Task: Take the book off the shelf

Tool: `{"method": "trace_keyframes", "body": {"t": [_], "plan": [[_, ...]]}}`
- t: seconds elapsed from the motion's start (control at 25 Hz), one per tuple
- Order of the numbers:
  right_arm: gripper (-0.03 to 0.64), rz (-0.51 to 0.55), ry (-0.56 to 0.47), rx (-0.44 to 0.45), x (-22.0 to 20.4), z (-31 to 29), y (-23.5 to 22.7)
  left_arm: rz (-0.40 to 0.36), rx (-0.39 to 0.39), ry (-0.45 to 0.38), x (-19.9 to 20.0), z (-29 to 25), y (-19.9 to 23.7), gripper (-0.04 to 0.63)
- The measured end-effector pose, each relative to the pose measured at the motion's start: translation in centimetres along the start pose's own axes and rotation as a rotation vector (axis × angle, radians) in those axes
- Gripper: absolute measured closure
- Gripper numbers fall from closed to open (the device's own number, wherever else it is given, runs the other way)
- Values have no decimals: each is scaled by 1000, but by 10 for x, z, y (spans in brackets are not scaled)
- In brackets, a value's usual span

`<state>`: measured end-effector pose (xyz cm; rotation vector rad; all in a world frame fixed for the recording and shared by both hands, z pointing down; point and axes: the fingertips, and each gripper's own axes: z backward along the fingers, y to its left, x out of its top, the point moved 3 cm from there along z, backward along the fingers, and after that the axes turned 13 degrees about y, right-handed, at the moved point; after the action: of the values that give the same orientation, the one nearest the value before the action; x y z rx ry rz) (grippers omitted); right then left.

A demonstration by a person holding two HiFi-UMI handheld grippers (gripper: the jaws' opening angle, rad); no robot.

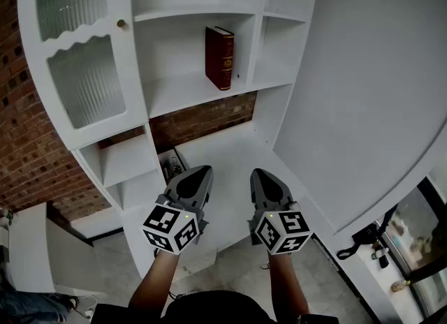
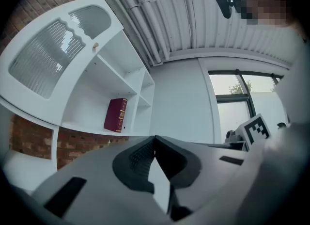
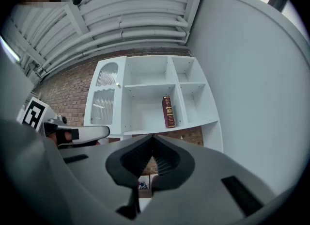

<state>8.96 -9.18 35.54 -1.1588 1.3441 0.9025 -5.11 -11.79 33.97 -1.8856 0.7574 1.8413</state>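
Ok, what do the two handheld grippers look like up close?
The left gripper and right gripper match: grey tapered shells, dark ribbed fingers, and a white cube with black square markers and a small green light at each base. No sleeves show on the forearms.

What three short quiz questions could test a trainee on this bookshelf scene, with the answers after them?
1. True or false: the dark red book lies flat on its shelf.
2. Choose one: what do the right tongs hold? A the book; B nothing; C a cup.
3. Fill the gap: in the head view, the glass door is to the ____ of the book.

Key
1. False: it stands upright.
2. B: the tongs are shut and empty, well short of the book.
3. left
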Motion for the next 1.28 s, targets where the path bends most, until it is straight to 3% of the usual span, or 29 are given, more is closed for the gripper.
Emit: {"method": "trace_keyframes", "body": {"t": [0.48,0.68,1.28], "plan": [[601,6,-5,37,0,9,-13,-2,23,0,-1,-12,-15,578],[601,-27,5,58,-7,12,-32,-53,68,10,1,-21,-29,579],[601,-35,34,51,-26,33,-80,-26,120,46,-16,-46,-69,578]]}}
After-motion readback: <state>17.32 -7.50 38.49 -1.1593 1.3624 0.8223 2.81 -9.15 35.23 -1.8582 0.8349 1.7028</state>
